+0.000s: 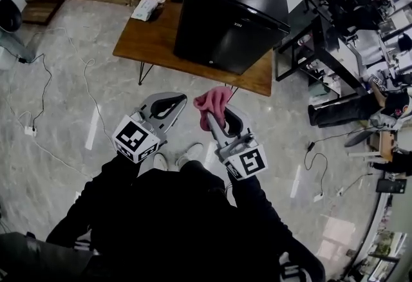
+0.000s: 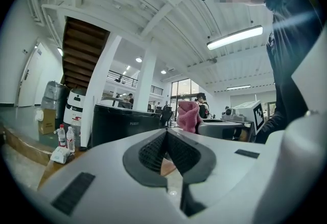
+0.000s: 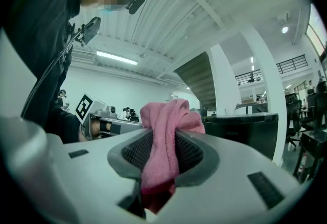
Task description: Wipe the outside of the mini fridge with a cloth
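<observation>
The black box-shaped mini fridge (image 1: 232, 13) stands on the brown wooden surface (image 1: 148, 42), well apart from both grippers, so wiping does not look begun — every outer face seems left to do. The left gripper (image 2: 166, 135) has its jaws pressed together on nothing. The right gripper (image 3: 162, 138) pinches the bunched pink terry cloth (image 3: 168, 115) in the air above the floor — fetched, not yet applied.

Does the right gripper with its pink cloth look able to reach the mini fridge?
Likely, after stepping closer: nothing stands between the right gripper, holding the pink cloth, and the mini fridge.
</observation>
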A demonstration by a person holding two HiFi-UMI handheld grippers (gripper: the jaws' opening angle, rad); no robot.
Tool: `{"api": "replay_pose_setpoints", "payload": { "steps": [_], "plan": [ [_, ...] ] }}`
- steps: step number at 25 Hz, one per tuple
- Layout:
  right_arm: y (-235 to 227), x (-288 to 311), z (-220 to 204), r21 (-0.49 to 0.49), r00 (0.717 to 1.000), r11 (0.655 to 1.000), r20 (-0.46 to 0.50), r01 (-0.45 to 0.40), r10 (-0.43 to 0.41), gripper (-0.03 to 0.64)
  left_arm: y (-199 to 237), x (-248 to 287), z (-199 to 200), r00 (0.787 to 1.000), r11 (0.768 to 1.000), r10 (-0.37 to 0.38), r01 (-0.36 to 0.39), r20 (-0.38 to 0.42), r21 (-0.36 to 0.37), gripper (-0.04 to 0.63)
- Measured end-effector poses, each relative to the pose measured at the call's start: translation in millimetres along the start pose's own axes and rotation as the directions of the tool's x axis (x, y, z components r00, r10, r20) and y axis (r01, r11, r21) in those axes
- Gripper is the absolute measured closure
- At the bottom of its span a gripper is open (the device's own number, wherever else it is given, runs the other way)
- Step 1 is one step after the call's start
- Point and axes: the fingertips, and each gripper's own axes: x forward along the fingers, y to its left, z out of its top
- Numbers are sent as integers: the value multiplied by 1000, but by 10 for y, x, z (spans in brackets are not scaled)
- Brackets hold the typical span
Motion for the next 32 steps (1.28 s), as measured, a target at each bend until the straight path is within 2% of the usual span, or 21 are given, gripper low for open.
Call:
{"api": "replay_pose_setpoints", "payload": {
  "steps": [5,9,14,19,22,25,32],
  "plan": [
    [-452,282,-43,-70,1000,998,31,0,2,491,342,343,28,999,999,46,-47,14,15,589],
    [-819,594,-100,-151,999,988,6,-38,39,491,636,655,81,997,997,77,-77,21,21,589],
    [-1407,1045,-94,-188,998,980,-7,-62,62,492,1115,1120,207,985,985,163,-165,59,38,589],
    [-1763,1458,-258,-308,993,946,-98,-98,71,492,1480,1477,228,976,975,210,-214,60,62,589],
    [-1884,1819,-342,-363,990,927,-133,-95,49,492,1699,1584,208,977,976,207,-209,43,60,589],
    [-1960,2189,-392,-445,988,893,-152,-73,5,492,1953,1601,198,981,980,191,-193,35,52,589],
    [-2036,2825,-606,-599,965,800,-224,-26,-136,492,2530,1619,138,996,995,88,-89,21,50,589]
  ]
}}
